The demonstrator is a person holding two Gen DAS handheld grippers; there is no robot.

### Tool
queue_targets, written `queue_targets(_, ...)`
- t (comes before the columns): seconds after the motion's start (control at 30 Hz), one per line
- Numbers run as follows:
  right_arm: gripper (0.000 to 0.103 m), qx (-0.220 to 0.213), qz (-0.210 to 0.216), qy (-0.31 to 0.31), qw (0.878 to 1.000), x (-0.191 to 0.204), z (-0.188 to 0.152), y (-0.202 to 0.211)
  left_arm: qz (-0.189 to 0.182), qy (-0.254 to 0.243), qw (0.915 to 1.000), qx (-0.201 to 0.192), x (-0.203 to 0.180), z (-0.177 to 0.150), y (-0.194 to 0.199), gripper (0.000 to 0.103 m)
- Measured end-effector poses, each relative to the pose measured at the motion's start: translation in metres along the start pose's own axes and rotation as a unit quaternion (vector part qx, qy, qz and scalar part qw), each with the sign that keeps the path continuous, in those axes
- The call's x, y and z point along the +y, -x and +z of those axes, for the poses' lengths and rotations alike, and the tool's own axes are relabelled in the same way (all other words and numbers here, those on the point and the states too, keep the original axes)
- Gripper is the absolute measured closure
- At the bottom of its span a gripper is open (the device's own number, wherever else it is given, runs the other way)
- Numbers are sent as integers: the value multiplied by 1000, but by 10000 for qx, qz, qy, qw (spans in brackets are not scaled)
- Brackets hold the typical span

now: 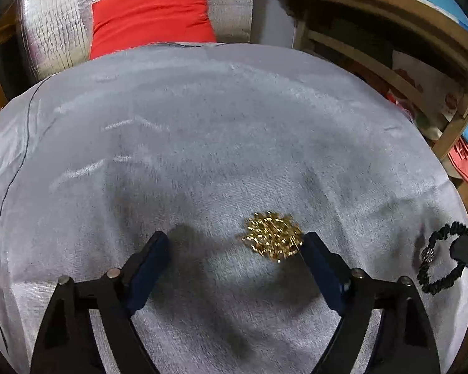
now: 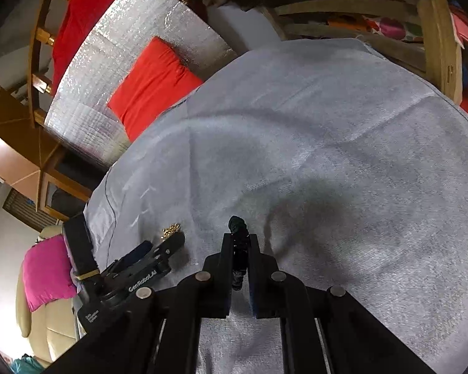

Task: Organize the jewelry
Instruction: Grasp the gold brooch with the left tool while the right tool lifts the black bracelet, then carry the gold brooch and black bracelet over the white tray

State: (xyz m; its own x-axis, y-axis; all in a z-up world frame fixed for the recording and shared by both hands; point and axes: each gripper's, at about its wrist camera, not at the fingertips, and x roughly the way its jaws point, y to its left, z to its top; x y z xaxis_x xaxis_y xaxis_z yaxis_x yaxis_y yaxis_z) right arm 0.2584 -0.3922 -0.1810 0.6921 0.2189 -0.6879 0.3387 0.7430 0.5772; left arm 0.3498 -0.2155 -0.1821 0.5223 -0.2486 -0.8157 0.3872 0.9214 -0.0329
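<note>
- Left hand-held gripper: jaws spread, gold jewelry cluster by its right finger on the grey cloth.
- Right hand-held gripper: clenched on black beaded bracelet.

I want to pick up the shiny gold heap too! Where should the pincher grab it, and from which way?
Come straight down from above. The gold jewelry lies as a low, loose clump on the grey cloth, with no handle, so probably pinch across its middle. The left gripper stands open, one finger already beside the clump.

surface: grey cloth | on it: gold jewelry heap, black beaded bracelet
</note>
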Motion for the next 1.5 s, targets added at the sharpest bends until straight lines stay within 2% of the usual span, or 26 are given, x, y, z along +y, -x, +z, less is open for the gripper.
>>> queue_targets(0.33, 94, -2, -101, 43, 9999, -3, -1, -2, 64, -96, 9999, -64, -8, 2, -5, 17)
queue_targets(0.4, 94, -4, -112, 37, 9999, -4, -1, -2, 14, -134, 9998, -116, -9, 3, -4, 30)
queue_targets(0.47, 94, 6, -122, 74, 9999, -2, -1, -3, -27, -179, 9997, -166, -11, 3, -2, 50)
queue_targets(0.53, 94, 20, -119, 100, 9999, -1, -2, -2, -66, -231, 9995, -192, -15, 2, 2, 64)
queue_targets(0.8, 94, -35, -41, 108, 9999, 2, -1, 3, -202, -262, 9994, -141, -14, -3, 15, 64)
queue_targets(1.0, 94, -98, 180, 43, 9998, 9, -1, 9, -205, -181, 9992, -285, -6, -15, 56, 64)
queue_targets(1.2, 94, -63, 542, 134, 9984, 31, -11, 13, 251, -239, 9982, -491, 6, -46, 112, 64)
queue_targets(1.4, 93, 200, 991, 407, 9940, 70, -40, 9, 758, 157, 9957, -517, 30, -91, 152, 64)
queue_targets(1.5, 94, 303, 1037, 596, 9924, 89, -56, 5, 813, 426, 9946, -474, 47, -110, 166, 64)
